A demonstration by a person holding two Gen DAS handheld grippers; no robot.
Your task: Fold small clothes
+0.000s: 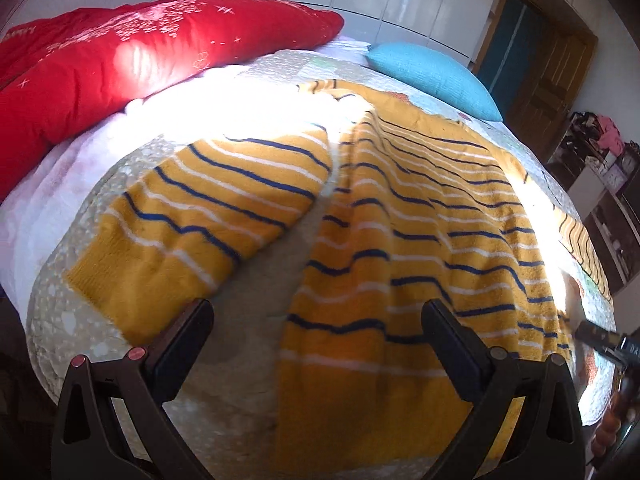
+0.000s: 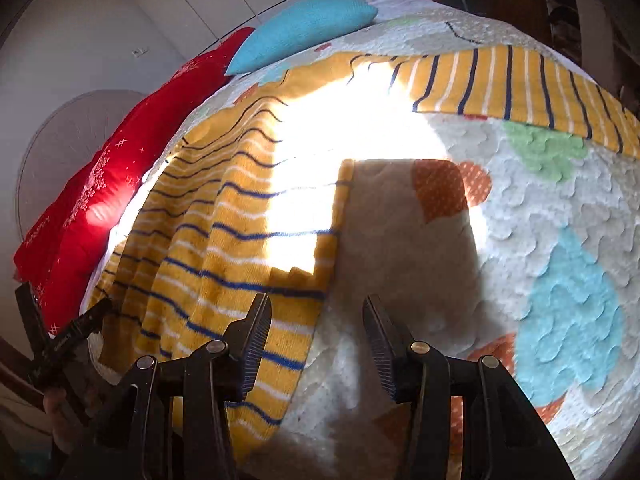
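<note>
The left gripper (image 1: 318, 338) hovers low over the bed (image 1: 52, 300) with its jaws spread wide and nothing between them; its left finger sits above the cuff end of a sleeve, its right finger above the sweater's lower body. The yellow striped sweater (image 1: 420, 216) lies spread flat on the quilt, one sleeve (image 1: 208, 216) angled out to the left with a bare wedge of quilt between it and the body. The hem runs across near the bed's front edge.

Further right, the right gripper (image 2: 318, 336) also hangs with jaws apart, though less widely, and grips nothing. Its left finger is over the sweater's right side edge; its right finger is over plain quilt. The second sleeve (image 2: 520, 80) stretches away toward the far right of the bed. Beside the sweater on that side there is a broad stretch of quilt, patterned with coloured hearts, partly in strong sunlight and partly in shadow.

Counting up: one sweater with two sleeves, one red pillow (image 1: 120, 60) along the left side, one blue pillow (image 1: 432, 76) at the head, and two grippers.
</note>
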